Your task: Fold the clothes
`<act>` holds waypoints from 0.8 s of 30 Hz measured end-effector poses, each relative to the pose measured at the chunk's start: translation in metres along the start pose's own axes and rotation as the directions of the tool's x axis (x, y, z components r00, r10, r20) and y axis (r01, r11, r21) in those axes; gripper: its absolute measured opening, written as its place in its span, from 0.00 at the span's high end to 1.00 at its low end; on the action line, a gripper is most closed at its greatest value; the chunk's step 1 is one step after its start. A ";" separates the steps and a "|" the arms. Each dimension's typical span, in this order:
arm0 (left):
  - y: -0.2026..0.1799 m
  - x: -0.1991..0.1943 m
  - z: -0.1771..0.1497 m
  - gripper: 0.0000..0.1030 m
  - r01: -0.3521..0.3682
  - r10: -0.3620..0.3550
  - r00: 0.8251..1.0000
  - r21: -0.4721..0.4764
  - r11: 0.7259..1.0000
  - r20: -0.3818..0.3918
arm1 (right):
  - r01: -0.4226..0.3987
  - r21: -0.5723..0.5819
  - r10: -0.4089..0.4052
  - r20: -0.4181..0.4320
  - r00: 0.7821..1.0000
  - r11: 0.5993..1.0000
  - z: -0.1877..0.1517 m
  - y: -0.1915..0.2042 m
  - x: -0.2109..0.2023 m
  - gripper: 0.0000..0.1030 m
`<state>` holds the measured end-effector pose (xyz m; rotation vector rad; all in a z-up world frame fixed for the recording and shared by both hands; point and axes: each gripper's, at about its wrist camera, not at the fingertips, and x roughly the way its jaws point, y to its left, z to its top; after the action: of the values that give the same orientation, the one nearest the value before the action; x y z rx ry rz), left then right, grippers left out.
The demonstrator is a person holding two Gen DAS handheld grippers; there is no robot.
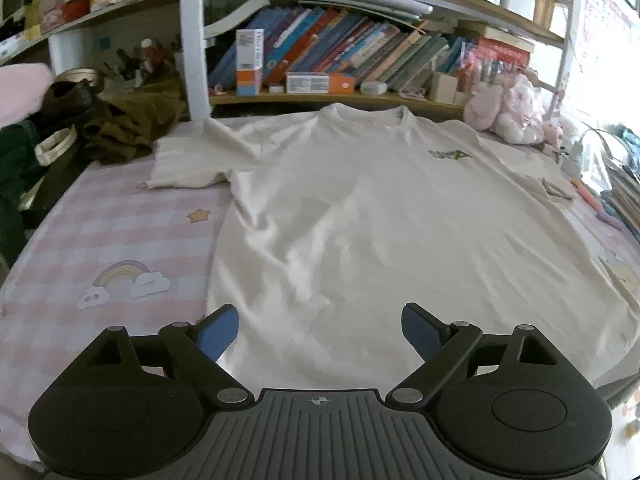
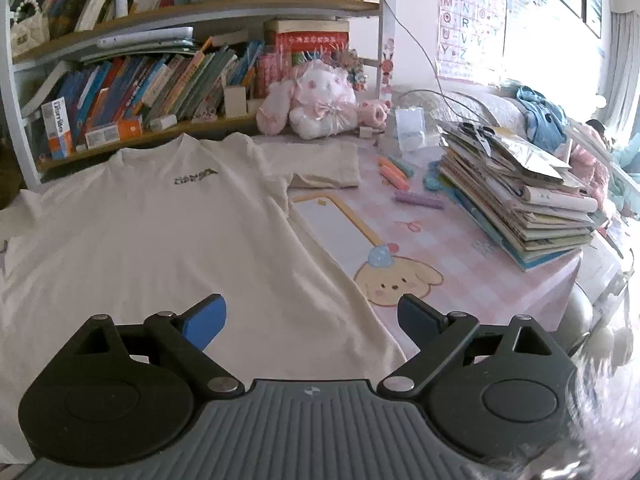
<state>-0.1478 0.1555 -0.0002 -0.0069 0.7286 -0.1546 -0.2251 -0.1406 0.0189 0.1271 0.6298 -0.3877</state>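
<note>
Left gripper [image 1: 320, 332] nearest the lens, jaws spread wide, nothing held, poised over the hem end of the shirt. Right gripper [image 2: 312, 320] same: wide, nothing between the blue pads [image 2: 206, 320], sitting over the shirt's right hem corner with one finger above cloth, the other above the bench cover.

One bench [image 1: 100, 240], pink checked cover with rainbow and cloud print; a puppy print [image 2: 396, 280] shows on the right side.

One white T-shirt [image 1: 360, 220], flat and face up on the bench, unfolded. Long axis runs from the grippers toward the shelf: hem near, collar [image 1: 364, 114] far, just before the shelf. Two short sleeves spread out sideways, one left [image 1: 188, 160], one right [image 2: 324, 166]. One small dark chest logo [image 1: 448, 155].

One bookshelf [image 1: 320, 98] behind the bench, a row of leaning books on the lower board.

One stack of books and papers [image 2: 520, 204] on the right of the bench, well apart from the shirt.

One brown garment heap [image 1: 128, 128] at far left.

One pink-white plush toy [image 2: 320, 100] by the shelf.

Several markers [image 2: 416, 200] between the right sleeve and the stack; exact count unclear.
</note>
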 end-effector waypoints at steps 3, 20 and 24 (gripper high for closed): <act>-0.008 0.003 0.001 0.12 0.016 -0.016 1.000 0.020 1.000 -0.002 | 0.015 0.005 -0.015 -0.010 1.000 1.000 -0.001 -0.004 0.000 0.10; -0.058 0.030 0.022 0.12 0.083 -0.083 0.997 0.187 0.979 -0.012 | 0.041 0.019 -0.040 -0.028 0.999 0.999 -0.002 -0.019 0.012 0.10; -0.071 0.039 0.030 0.11 0.082 -0.082 0.997 0.213 0.974 -0.011 | 0.036 0.020 -0.035 -0.035 0.999 0.999 0.004 -0.024 0.024 0.10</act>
<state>-0.1087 0.0785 0.0003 0.1680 0.7114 -0.3112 -0.2147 -0.1707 0.0079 0.1431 0.6631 -0.4270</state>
